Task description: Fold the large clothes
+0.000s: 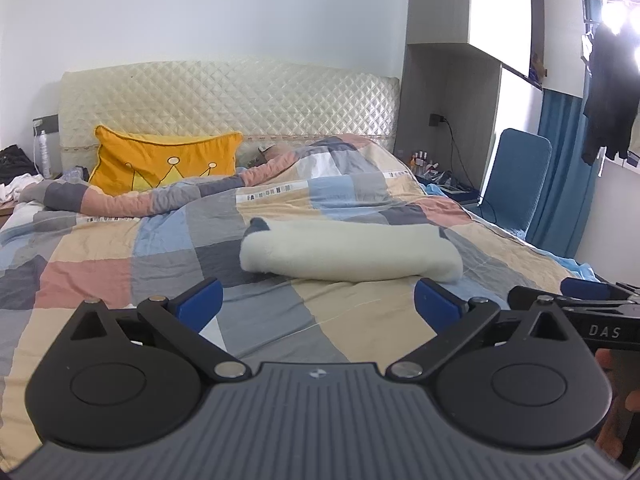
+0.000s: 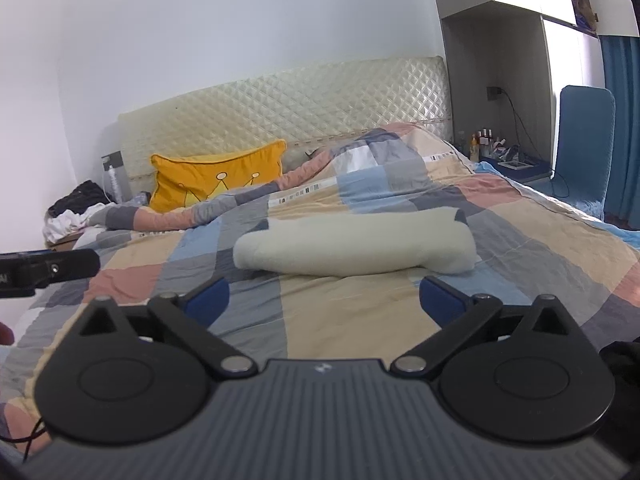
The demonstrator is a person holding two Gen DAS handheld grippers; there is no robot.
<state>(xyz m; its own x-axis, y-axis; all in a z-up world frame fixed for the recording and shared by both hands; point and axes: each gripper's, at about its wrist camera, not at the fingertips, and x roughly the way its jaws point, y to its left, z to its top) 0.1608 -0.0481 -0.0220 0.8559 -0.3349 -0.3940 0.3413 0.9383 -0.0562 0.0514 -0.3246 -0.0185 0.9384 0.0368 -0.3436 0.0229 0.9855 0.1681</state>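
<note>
A cream fleece garment [image 1: 352, 252] lies folded into a thick bundle on the patchwork quilt [image 1: 100, 248], with a dark lining showing at its ends. It also shows in the right wrist view [image 2: 356, 244]. My left gripper [image 1: 318, 306] is open and empty, held above the quilt a short way in front of the garment. My right gripper [image 2: 324, 300] is open and empty too, at about the same distance from it. The right gripper shows at the right edge of the left wrist view [image 1: 584, 292]. The left gripper shows at the left edge of the right wrist view [image 2: 44, 268].
A yellow crown cushion [image 1: 164, 164] leans on the quilted headboard [image 1: 228, 96]. A blue chair [image 1: 516, 184] and a cluttered nightstand [image 1: 440, 178] stand right of the bed. Clothes are piled at the left [image 1: 16, 172]. A dark garment [image 1: 608, 96] hangs by the window.
</note>
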